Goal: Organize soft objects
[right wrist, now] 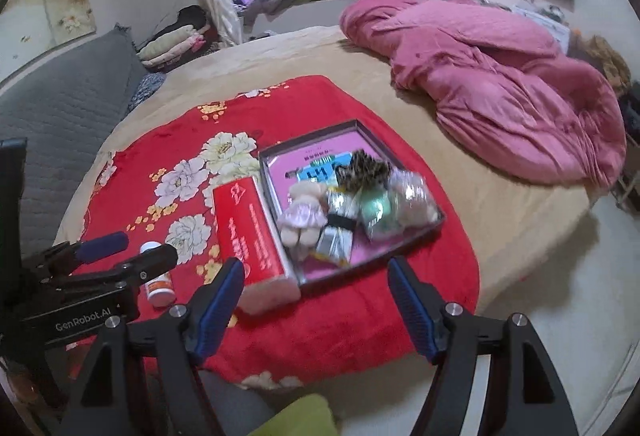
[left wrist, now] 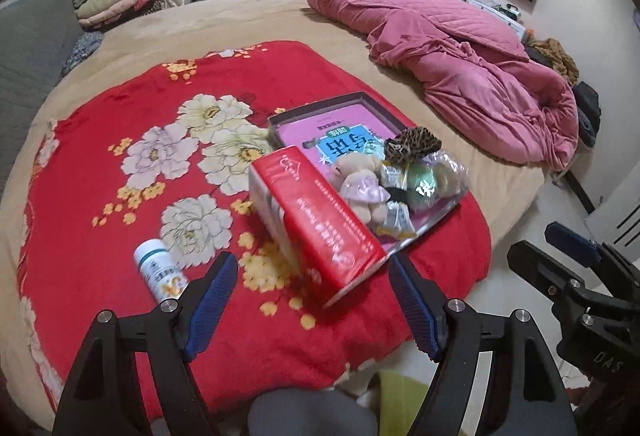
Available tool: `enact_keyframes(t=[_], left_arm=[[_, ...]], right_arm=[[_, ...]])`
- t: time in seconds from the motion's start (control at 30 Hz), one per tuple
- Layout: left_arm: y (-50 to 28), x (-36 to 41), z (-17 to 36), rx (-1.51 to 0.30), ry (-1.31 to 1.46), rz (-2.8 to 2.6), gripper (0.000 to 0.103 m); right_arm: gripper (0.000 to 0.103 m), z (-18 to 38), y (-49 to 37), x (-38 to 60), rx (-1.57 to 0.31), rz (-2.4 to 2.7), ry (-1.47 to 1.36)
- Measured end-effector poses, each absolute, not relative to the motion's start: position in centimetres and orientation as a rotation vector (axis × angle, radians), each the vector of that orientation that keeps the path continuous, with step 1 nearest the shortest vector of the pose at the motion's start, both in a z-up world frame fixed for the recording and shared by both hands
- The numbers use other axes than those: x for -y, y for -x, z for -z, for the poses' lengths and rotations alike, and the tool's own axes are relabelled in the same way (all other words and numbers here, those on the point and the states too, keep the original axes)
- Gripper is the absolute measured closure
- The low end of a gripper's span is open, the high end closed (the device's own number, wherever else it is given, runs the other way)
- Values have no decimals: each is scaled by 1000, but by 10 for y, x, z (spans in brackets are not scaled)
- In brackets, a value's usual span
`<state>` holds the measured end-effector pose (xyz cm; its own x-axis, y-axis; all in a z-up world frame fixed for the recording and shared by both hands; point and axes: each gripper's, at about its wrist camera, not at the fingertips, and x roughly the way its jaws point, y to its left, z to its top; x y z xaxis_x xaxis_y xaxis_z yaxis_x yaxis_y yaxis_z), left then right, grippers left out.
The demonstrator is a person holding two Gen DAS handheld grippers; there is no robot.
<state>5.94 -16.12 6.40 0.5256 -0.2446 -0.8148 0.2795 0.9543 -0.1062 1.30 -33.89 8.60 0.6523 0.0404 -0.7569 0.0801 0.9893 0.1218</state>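
Note:
A shallow grey tray (left wrist: 320, 107) (right wrist: 312, 131) lies on a red floral blanket (left wrist: 120, 203). In the tray are a small teddy bear in a pink dress (left wrist: 360, 179) (right wrist: 302, 213), a leopard-print scrunchie (left wrist: 412, 145) (right wrist: 362, 169), a clear bag of green and beige soft pieces (left wrist: 432, 175) (right wrist: 400, 199) and some shiny packets, all on a pink book. A red box (left wrist: 320, 224) (right wrist: 248, 232) lies against the tray's left side. My left gripper (left wrist: 311, 260) (right wrist: 132, 248) is open and empty just before the red box. My right gripper (right wrist: 315, 264) (left wrist: 556, 244) is open and empty before the tray's near edge.
A white bottle (left wrist: 160, 272) (right wrist: 158, 280) lies on the blanket left of the red box. A crumpled pink quilt (left wrist: 460, 55) fills the bed's far right. A grey cushion (left wrist: 28, 47) is at the left. The bed's edge and pale floor (right wrist: 560, 316) are to the right.

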Motion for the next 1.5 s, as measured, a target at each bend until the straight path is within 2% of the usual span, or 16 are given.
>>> enact_keyframes(t=[0.63,1.5], left_arm=[[-2,156,-59,-947,-25,308,24],[-2,146,-54,-983,-29,269,24]], right_arm=[[29,-66,38,337,-877,105,-185],[28,-66,42,322,-880,73,-156]])
